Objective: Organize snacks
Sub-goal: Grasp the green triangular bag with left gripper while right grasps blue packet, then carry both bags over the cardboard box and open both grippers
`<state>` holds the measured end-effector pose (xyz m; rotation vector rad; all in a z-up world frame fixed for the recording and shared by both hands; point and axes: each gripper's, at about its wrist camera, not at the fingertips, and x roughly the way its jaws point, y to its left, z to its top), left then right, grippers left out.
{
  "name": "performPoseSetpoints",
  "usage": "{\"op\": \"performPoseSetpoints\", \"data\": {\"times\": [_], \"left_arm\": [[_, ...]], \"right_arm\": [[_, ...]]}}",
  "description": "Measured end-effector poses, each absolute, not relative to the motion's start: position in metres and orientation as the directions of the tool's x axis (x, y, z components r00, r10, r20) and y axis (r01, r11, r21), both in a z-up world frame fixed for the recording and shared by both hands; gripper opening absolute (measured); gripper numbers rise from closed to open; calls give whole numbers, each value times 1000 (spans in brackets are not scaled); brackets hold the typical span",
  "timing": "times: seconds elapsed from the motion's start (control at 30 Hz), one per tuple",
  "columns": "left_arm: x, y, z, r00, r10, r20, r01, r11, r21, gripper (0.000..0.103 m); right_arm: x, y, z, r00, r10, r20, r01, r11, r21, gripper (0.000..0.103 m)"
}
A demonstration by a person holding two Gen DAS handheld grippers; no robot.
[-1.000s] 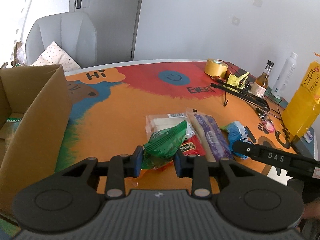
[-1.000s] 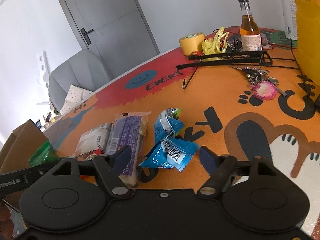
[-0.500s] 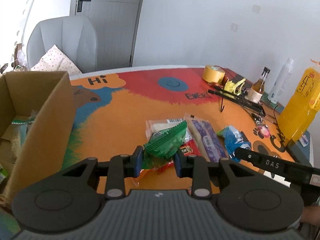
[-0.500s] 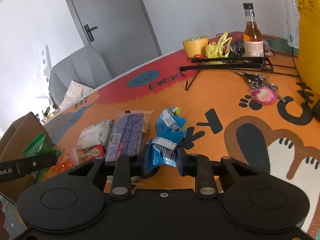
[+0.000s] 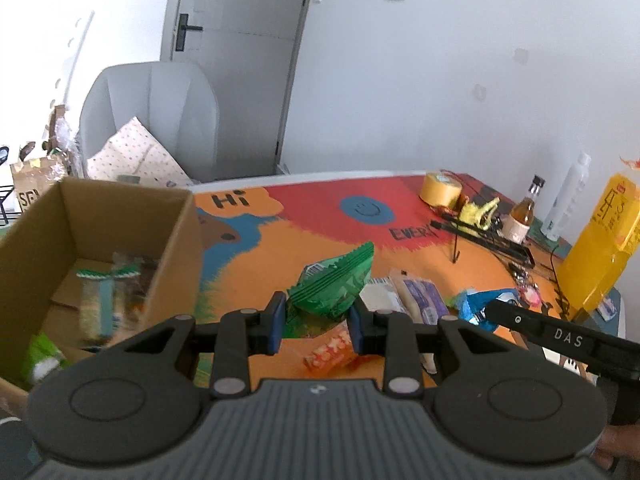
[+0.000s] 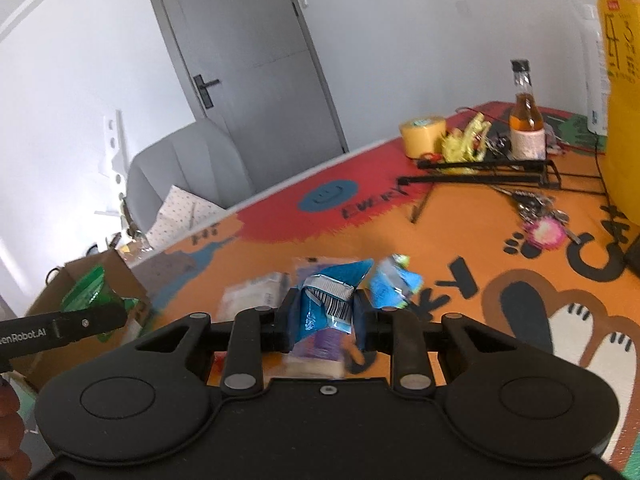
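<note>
White walls, a grey door and a grey chair point(image 5: 152, 116) frame a tabletop point(image 5: 320, 240) covered in a bright orange, red and blue cartoon print, where a snack tidy-up is partway through. An open brown cardboard box point(image 5: 176, 248) at the tabletop's left edge already holds several packets, blurred here, among them something green and white.

Two more are on their way. The left gripper point(image 5: 316, 326) has its jaws clamped on a crinkled green foil snack packet point(image 5: 332, 284), held clear of the print just right of the box. The right gripper point(image 6: 326, 322), farther right of the box, has its jaws shut on a crumpled blue foil snack packet point(image 6: 326, 300), also lifted.

Left to clear, by the look of it: an orange-and-red wrapper point(image 5: 330, 350), a pale wrapped snack point(image 5: 378, 296), a long purple-labelled packet point(image 5: 420, 300) and a second blue packet point(image 6: 394, 284), all lying together right of the box.

Well beyond them, far from the box, sit a roll of yellow tape point(image 5: 440, 194), a black wire stand point(image 6: 480, 170), a small amber glass bottle point(image 6: 526, 120), a bunch of keys with a pink charm point(image 6: 550, 228) and a tall yellow bottle point(image 5: 600, 240). None of these lies between the held packets and the box; its near wall is the one edge each packet must clear.
</note>
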<state>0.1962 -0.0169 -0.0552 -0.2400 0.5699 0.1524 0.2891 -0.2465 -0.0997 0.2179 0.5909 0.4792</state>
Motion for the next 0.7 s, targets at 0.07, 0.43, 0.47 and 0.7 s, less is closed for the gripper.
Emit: {"op": "performPoseSetpoints", "data": {"times": [0.07,0.43,0.47,0.7], "left_arm": [[192,-12,-51,837,88,-540,-218,959,-183,31],[171,23,-36,846,156,-509,-288,938,-191,31],[169,26,-35,847,163,-506,-295,936,-192,31],[157,52,-29,847,211,-489,-346,916,-204,31]], "right_arm": [[287,-241,-95,724,504,-471,-384,862,331,26],[276,-208,-75,711,562,-423,-455,826,334,26],[275,-204,-73,709,568,-419,-463,822,332,26],[267,-178,-61,688,607,-397,-515,794,322,26]]}}
